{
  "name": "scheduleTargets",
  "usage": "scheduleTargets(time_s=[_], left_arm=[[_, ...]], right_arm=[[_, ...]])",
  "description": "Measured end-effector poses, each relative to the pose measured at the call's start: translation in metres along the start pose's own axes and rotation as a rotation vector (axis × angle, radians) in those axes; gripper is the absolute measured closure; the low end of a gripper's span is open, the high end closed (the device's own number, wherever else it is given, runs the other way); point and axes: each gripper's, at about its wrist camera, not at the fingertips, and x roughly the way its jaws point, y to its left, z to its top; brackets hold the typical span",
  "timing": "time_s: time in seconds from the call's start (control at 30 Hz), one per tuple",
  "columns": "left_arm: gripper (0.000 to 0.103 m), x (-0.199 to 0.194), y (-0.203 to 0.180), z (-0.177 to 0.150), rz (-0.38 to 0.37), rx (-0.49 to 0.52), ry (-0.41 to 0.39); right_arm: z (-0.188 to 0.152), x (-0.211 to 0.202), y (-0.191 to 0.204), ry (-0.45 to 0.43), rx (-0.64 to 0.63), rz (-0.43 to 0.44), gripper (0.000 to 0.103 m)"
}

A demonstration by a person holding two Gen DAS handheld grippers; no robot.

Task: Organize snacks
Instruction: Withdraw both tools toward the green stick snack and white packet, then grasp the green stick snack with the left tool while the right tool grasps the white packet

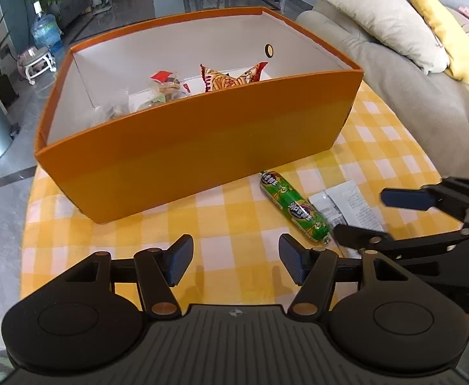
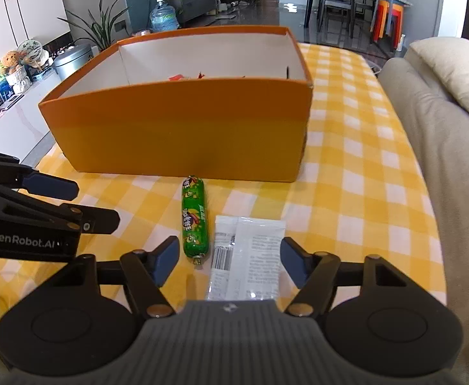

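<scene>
An orange box with a white inside stands on the yellow checked table; it also shows in the right wrist view. Several snack packets lie in it. A green sausage stick and a white sachet lie on the cloth in front of the box. My left gripper is open and empty above bare cloth, left of the sausage. My right gripper is open, low over the sachet, with the sausage just inside its left finger. Neither is gripped.
A beige sofa with cushions runs along the table's right side. The table edge drops to the floor at the left. The two grippers are close side by side; the right one shows in the left wrist view.
</scene>
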Motion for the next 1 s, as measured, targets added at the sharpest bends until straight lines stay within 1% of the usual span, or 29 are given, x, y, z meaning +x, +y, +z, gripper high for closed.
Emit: scheduleTargets(time_s=[0.13, 0.17, 0.2, 0.3, 0.43, 0.5, 0.6, 0.8, 0.93, 1.0], left_arm=[[0.032, 0.004, 0.0, 0.002, -0.033, -0.016, 0.007], [0.034, 0.005, 0.0, 0.002, -0.035, -0.019, 0.008], [0.039, 0.005, 0.0, 0.003, -0.038, -0.023, 0.011], [0.044, 0.007, -0.003, 0.006, -0.078, -0.049, 0.01], [0.047, 0.016, -0.011, 0.012, -0.111, -0.071, 0.025], [0.047, 0.022, -0.014, 0.016, -0.123, -0.091, 0.036], [0.047, 0.031, -0.019, 0.023, -0.14, -0.119, 0.047], [0.047, 0.053, -0.027, 0.031, -0.123, -0.154, 0.081], [0.047, 0.061, -0.031, 0.032, -0.086, -0.142, 0.091], [0.047, 0.064, -0.032, 0.032, -0.082, -0.133, 0.091]], right_arm=[[0.002, 0.013, 0.001, 0.028, -0.005, 0.007, 0.044], [0.003, 0.014, 0.0, 0.029, -0.002, 0.01, 0.045], [0.003, 0.015, 0.0, 0.026, -0.001, 0.015, 0.045], [0.004, 0.012, -0.002, 0.015, 0.014, 0.008, 0.046], [0.004, 0.01, -0.009, 0.013, 0.029, -0.031, 0.05], [0.003, 0.012, -0.012, 0.027, 0.039, -0.056, 0.052], [0.001, 0.016, -0.017, 0.049, 0.056, -0.051, 0.052], [-0.001, 0.02, -0.015, 0.058, 0.047, -0.04, 0.052], [-0.003, 0.023, -0.016, 0.072, 0.053, -0.04, 0.052], [-0.003, 0.024, -0.016, 0.078, 0.055, -0.038, 0.051]])
